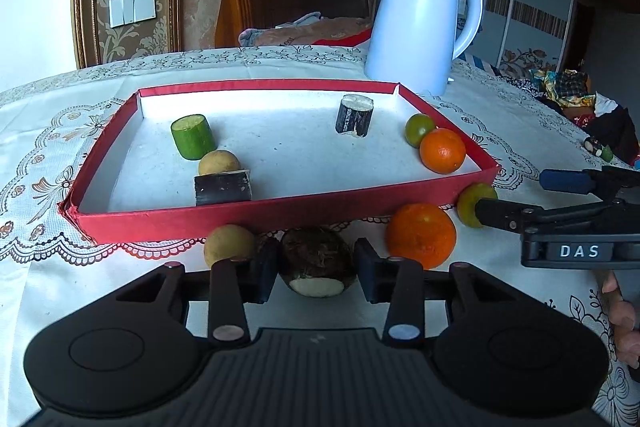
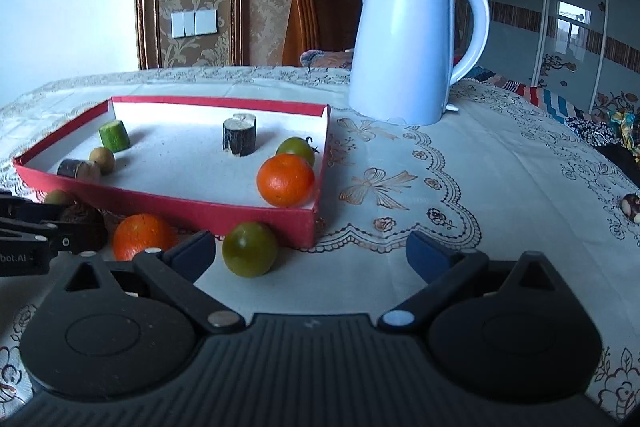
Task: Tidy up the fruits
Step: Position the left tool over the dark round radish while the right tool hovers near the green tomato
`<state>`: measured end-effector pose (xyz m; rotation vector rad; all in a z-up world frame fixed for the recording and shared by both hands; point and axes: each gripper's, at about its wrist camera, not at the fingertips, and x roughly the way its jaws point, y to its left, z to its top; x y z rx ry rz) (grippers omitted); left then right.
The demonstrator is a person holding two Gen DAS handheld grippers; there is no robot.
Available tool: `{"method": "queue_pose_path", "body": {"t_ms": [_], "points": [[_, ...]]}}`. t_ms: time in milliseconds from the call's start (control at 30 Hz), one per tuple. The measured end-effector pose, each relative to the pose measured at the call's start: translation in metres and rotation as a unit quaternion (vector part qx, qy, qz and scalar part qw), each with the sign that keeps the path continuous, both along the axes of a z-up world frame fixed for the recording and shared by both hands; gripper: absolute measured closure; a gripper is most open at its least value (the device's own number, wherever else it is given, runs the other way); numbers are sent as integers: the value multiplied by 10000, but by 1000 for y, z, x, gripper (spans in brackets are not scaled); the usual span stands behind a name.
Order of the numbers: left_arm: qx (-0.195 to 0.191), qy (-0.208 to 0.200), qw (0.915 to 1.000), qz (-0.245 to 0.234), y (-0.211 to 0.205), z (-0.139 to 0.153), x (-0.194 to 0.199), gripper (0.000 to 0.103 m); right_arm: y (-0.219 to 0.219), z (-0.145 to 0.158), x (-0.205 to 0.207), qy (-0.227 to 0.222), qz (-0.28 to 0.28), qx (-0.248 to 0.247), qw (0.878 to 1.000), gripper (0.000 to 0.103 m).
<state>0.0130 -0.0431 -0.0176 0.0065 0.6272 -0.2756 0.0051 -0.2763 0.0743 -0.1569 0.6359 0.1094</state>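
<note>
My left gripper (image 1: 317, 273) is shut on a brown taro root (image 1: 316, 255) on the tablecloth, just in front of the red tray (image 1: 280, 217). A yellowish round fruit (image 1: 228, 243) and an orange (image 1: 420, 235) lie either side of it. My right gripper (image 2: 312, 253) stands open, wide around a green citrus (image 2: 250, 249) that sits near its left finger (image 2: 196, 251), untouched. In the tray lie an orange (image 2: 286, 179), a green citrus (image 2: 296, 151), two dark cane pieces (image 2: 240, 137), a cucumber chunk (image 2: 114, 135) and a small yellowish fruit (image 2: 102, 159).
A white electric kettle (image 2: 404, 47) stands behind the tray's right corner. The lace tablecloth (image 2: 480, 187) stretches bare to the right of the tray. A small dark item (image 2: 632, 207) lies near the table's far right edge. A hand (image 1: 624, 319) shows at the right.
</note>
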Motion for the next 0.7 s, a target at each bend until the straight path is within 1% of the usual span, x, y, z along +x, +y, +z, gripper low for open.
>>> {"method": "queue_pose_path", "body": {"t_ms": [67,133,233,300,367,400,700], "points": [[3,-3,10000,-1,0,0,0,63,5,-1,4,53,76,-21,10000,14],[-7,-2,10000,-1,0,0,0,63,8,-2,7,84,94,-40,9999,18],[15,-23,10000,-61,-2,0,-1,63,12,-5,11,214,188,-31,9996,33],[64,-48,9999,-89,-4,0,-2,63,13,-6,13,284,279,2,9992,47],[74,-56,9999,-103,-4,0,-3,63,14,-8,14,318,331,-2,9989,51],[68,-59,9999,-106,-4,0,-3,63,14,-8,14,323,363,16,9988,55],[89,-115,9998,-138,-4,0,-3,63,13,-8,13,252,300,38,9992,62]]}}
